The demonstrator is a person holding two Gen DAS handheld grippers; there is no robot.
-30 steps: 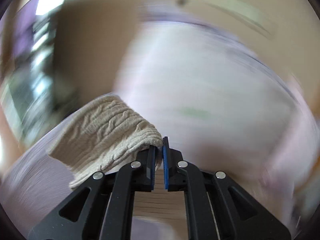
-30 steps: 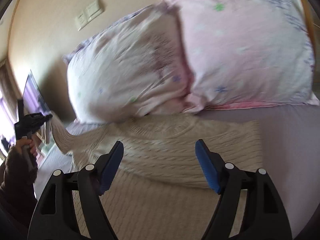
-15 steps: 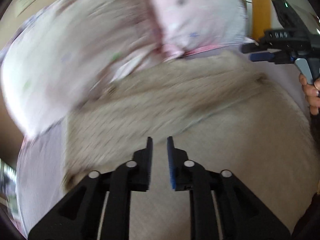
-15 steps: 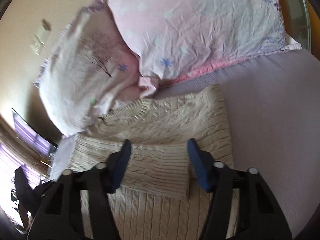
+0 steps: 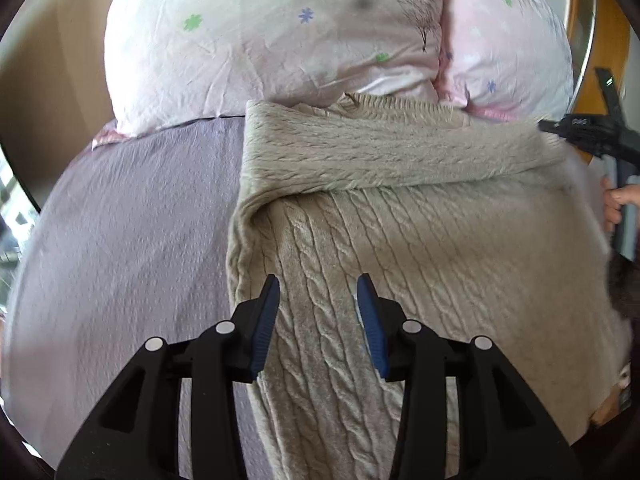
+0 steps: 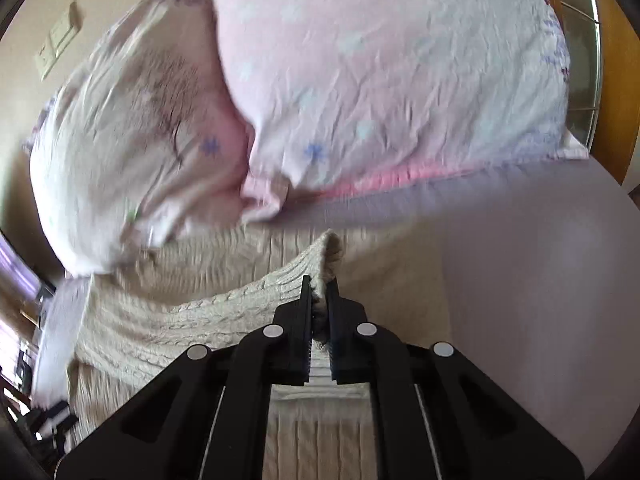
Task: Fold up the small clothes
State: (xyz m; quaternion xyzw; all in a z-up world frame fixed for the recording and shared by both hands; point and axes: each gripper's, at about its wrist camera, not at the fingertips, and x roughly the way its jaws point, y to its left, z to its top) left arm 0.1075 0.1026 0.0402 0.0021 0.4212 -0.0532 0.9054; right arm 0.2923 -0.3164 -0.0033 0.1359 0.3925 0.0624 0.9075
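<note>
Left wrist view: the sweater [image 5: 400, 232] lies on the bed [image 5: 120, 240], one sleeve [image 5: 380, 156] already folded across; left hand-held gripper [image 5: 316, 296] hovers wide, empty. Right wrist view: right hand-held gripper [image 6: 319, 284] pinches the other sleeve; body folds remain.

Pillows [image 5: 280, 40] touching sweater [image 5: 400, 220]; bedsheet [image 5: 120, 240] bare.

Chunky cable-knit sweater [image 5: 420, 248], crinkled cotton-looking pillows [image 5: 272, 40], matt, apparently crepe-textured sheet [image 5: 120, 240].
</note>
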